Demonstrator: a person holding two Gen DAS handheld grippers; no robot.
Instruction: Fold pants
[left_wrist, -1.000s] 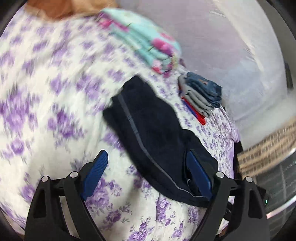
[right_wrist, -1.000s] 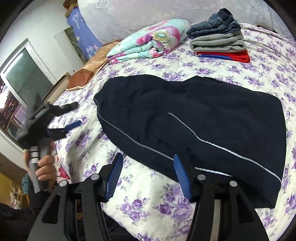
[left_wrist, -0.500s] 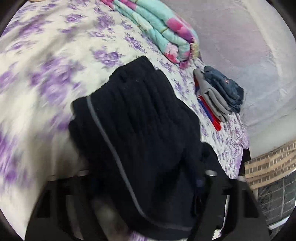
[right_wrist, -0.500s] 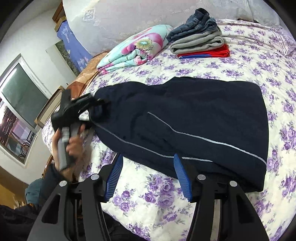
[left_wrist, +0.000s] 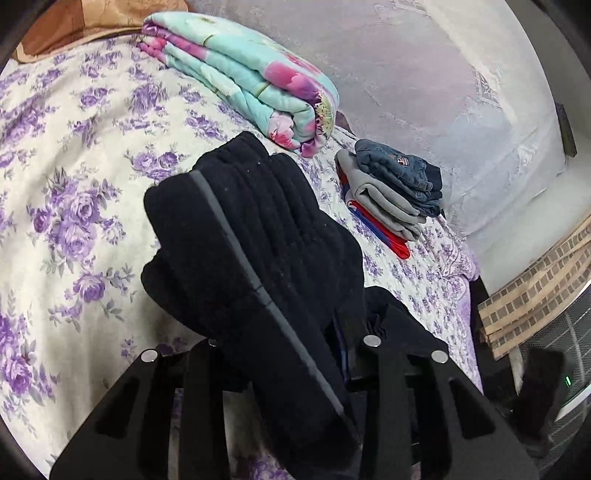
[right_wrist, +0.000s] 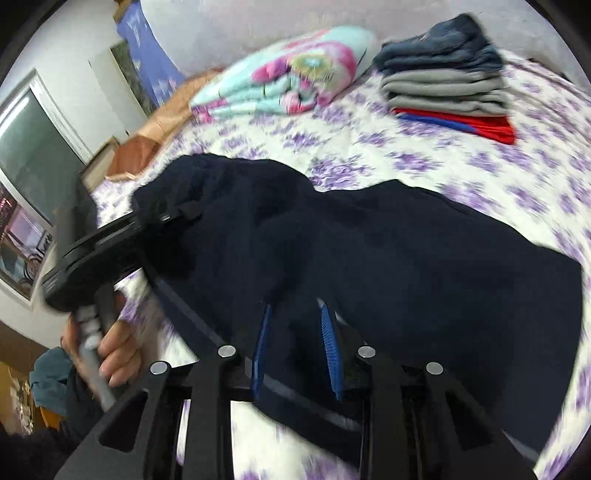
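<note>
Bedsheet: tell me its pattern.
White with purple flowers; the bedsheet shows sharpest in the left wrist view.

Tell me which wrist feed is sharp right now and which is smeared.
Left wrist view: sharp, the pants and the folded clothes stack read clearly, though the fisheye bends the bed edges. Right wrist view: motion-smeared, the bedspread flowers and the blanket streak, and only the right gripper's own blue fingers stay crisp.

The dark pants (left_wrist: 255, 266) hide the left gripper (left_wrist: 291, 354) fingers, and blur smears the bedspread (right_wrist: 406, 166).
</note>
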